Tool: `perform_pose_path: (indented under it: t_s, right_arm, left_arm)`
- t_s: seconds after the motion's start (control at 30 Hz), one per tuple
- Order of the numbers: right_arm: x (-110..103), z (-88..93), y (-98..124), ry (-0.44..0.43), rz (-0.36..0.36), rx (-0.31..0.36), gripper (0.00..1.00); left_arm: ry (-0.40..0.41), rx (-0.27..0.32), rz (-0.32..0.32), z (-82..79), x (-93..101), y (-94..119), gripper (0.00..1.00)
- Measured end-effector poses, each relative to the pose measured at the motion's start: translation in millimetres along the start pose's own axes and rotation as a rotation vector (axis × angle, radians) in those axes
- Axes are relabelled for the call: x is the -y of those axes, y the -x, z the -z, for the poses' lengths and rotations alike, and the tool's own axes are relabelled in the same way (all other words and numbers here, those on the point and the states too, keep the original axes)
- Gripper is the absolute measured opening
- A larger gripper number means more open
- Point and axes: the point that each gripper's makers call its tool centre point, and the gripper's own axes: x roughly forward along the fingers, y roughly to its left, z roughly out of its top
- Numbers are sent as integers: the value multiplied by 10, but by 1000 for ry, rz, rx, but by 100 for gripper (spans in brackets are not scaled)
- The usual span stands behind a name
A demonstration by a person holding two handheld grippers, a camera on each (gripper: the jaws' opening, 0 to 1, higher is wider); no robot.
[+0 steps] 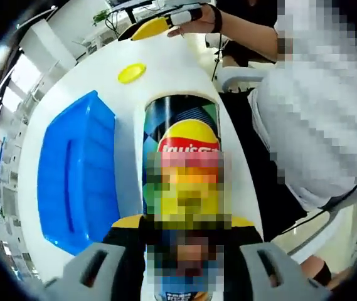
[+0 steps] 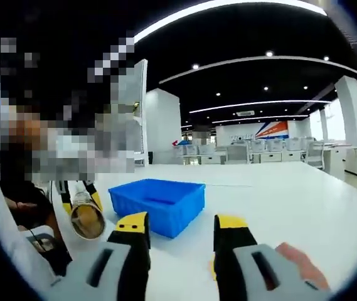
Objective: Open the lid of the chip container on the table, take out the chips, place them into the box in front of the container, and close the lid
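Apparently left gripper (image 1: 181,251) clamps chip container (image 1: 181,125) beside box (image 1: 78,175)

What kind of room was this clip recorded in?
Most likely a large open-plan office or lab hall. The right gripper view shows a dark ceiling with long curved light strips, rows of desks and chairs at the back, and a wide white table holding the blue plastic box.

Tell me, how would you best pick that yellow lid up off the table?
Take the yellow lid by its rim, from above, one jaw on each opposite edge. It lies flat on the white table as a thin disc, so a sideways approach would probably just push it.
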Motion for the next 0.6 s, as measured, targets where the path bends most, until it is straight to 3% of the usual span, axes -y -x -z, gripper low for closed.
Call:
perform_pose_path:
  t_s: [0.1, 0.17, 0.23, 0.37, 0.53, 0.6]
  right_arm:
    - [-25, 44, -19, 3, -12, -23, 34]
    - [-171, 22, -37, -26, -79, -2, 34]
    - [-254, 103, -48, -58, -116, -47, 34]
    - [-356, 257, -102, -12, -143, -115, 32]
    - [-537, 367, -139, -208, -239, -167, 27]
    - [-562, 415, -179, -204, -237, -189, 24]
  left_arm:
    - [17, -10, 13, 14, -1, -59, 46]
    - [22, -13, 18, 26, -19, -94, 46]
    - [29, -5, 18, 13, -63, -81, 46]
    - [30, 3, 30, 24, -92, -72, 47]
    - [31, 2, 35, 31, -118, -71, 47]
    - [38, 6, 38, 40, -134, -67, 47]
